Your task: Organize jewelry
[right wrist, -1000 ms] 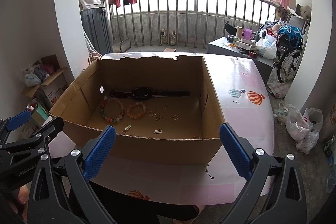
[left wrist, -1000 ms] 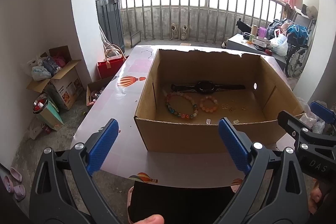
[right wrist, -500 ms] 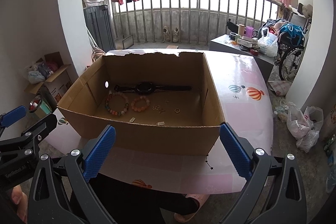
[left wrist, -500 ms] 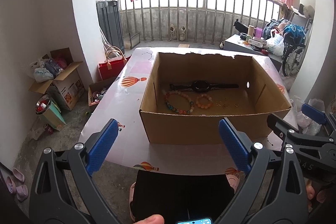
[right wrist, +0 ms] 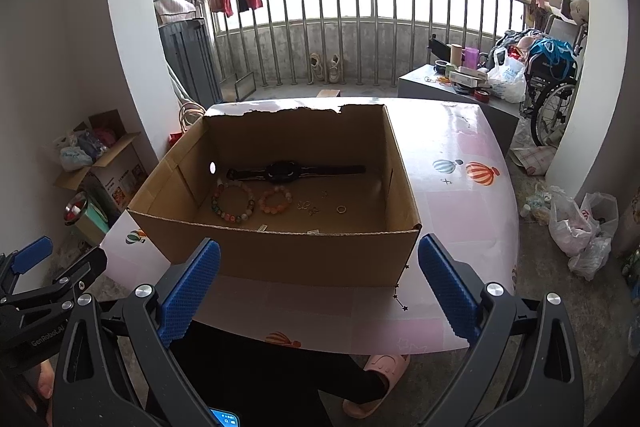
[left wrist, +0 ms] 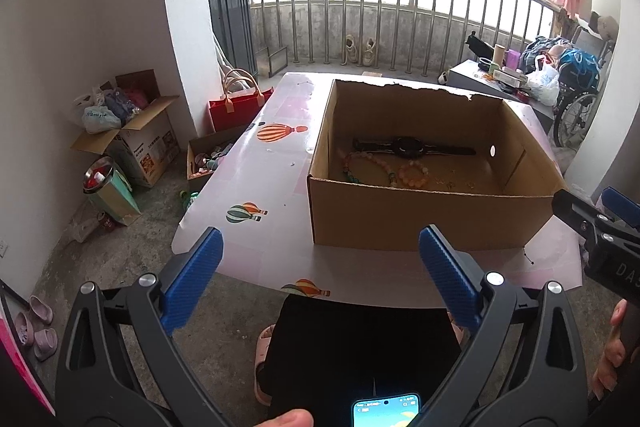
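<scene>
The left gripper [left wrist: 320, 267] hangs back off the near edge of the bench [left wrist: 276, 163], its blue fingers [left wrist: 192, 279] spread wide with nothing between them. The right gripper [right wrist: 320, 275] sits the same way beside it, fingers [right wrist: 448, 283] wide apart and empty.

All the jewelry visible lies on the floor of the open cardboard box [right wrist: 280, 255], which stands on the bench in front of both grippers. From left to right in the right wrist view: a multicolored bead bracelet [right wrist: 233, 203], a smaller orange bead bracelet [right wrist: 275, 200] just beside it, a few small metal pieces [right wrist: 310, 207] that are too small to identify, and a gold ring [right wrist: 341, 209]. A black wristwatch [right wrist: 284, 171] lies stretched flat behind them, near the far wall. Two tiny items [right wrist: 314, 232] rest close under the near wall.

Judging by this layout, the sorting looks largely done: the pieces sit in a rough row, apart from one another, and nothing lies loose on the bench outside the box. What remains, if anything, is tidying the small pieces.

The box's near wall stands between the fingers and the jewelry, so any reach must go over it. A phone [left wrist: 386, 409] glows on the person's lap below. Off the bench, a red bag [left wrist: 236, 107] and open cartons [left wrist: 132, 143] sit on the floor at left, a cluttered side table [right wrist: 460, 83] and a wheelchair [right wrist: 556, 95] at right.
</scene>
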